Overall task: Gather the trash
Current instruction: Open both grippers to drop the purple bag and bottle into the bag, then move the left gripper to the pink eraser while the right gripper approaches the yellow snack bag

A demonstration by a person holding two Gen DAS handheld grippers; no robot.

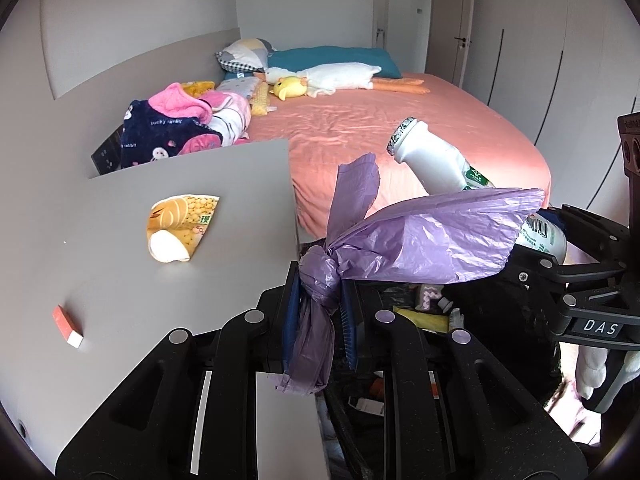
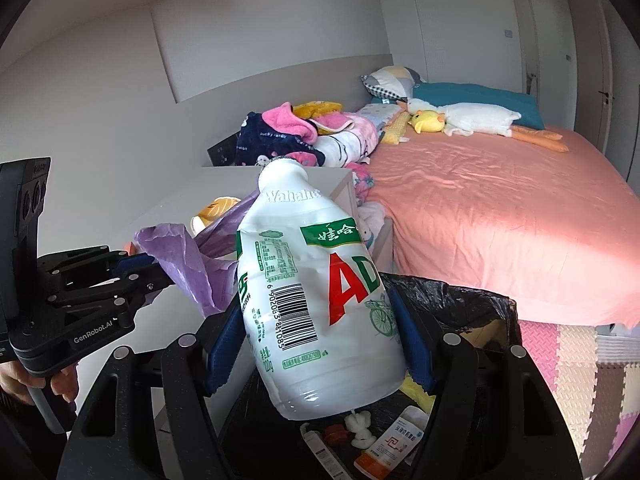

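Note:
My left gripper [image 1: 318, 312] is shut on the knot of a purple plastic bag [image 1: 424, 236], held over the bin; the bag also shows in the right wrist view [image 2: 188, 256]. My right gripper [image 2: 320, 340] is shut on a white Wahaha AD bottle [image 2: 316, 300], held tilted above the black-lined trash bin [image 2: 472, 308]. The bottle shows in the left wrist view [image 1: 432, 160] behind the bag. A crushed yellow paper cup [image 1: 180, 226] lies on the grey bedside table [image 1: 120, 280]. An orange-and-white eraser [image 1: 67, 327] lies near the table's left edge.
The bin holds several pieces of trash, among them a small white tube [image 2: 388, 444] and tissue [image 2: 360, 424]. A bed with a pink sheet [image 2: 500, 208] lies beyond, with folded clothes [image 2: 304, 136] and plush toys [image 2: 460, 120]. Foam floor mats [image 2: 580, 360] are at the right.

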